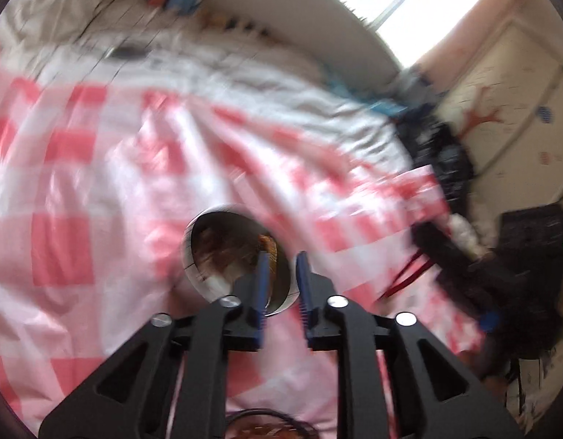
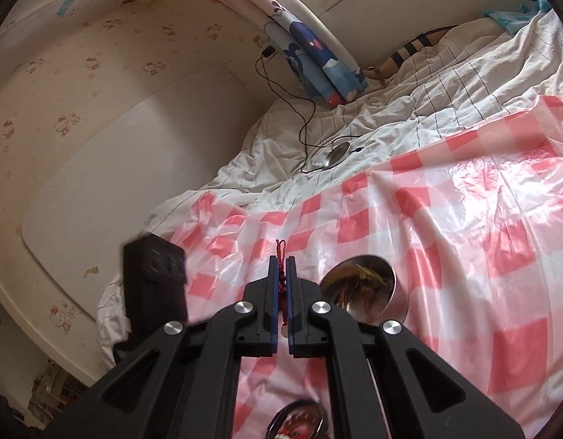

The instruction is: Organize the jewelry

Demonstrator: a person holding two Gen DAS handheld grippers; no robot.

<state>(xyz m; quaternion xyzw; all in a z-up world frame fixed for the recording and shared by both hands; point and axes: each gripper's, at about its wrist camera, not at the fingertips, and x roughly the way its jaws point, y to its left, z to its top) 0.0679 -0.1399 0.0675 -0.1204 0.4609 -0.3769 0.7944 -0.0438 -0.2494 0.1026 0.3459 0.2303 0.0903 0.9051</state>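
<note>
A: R gripper [image 2: 280,267], status?

B: Clamped on a red cord [image 2: 281,256]. Knotted end pokes up past the tips, rest runs down btwn the blue pads [image 2: 272,292]; a pale tag hangs at the bottom. It's up off the cloth [image 2: 464,237].

A: And the L gripper [image 1: 281,263]?

B: Jaws a bit apart, nothing btwn them. View's blurred, but the gap is plain. Just past its tips sits the tin [image 1: 222,252], round, metal, lid off, on the pink-check cloth.

A: What's in the tin?

B: Brownish and gold bits, prob. jewelry. Too smeared in the L view; the R view shows the same tin [image 2: 365,292] w/ gold strands inside, just right of the R fingers.

A: Anything else nearby?

B: A lid [image 2: 299,420] w/ red print at the bottom edge, on the cloth under the R gripper. Black box [image 2: 153,285] to the left, at the cloth's edge. Farther back, on the white sheet [image 2: 391,109], a black cable [image 2: 303,124] and a small silver disc [image 2: 336,153].
</note>
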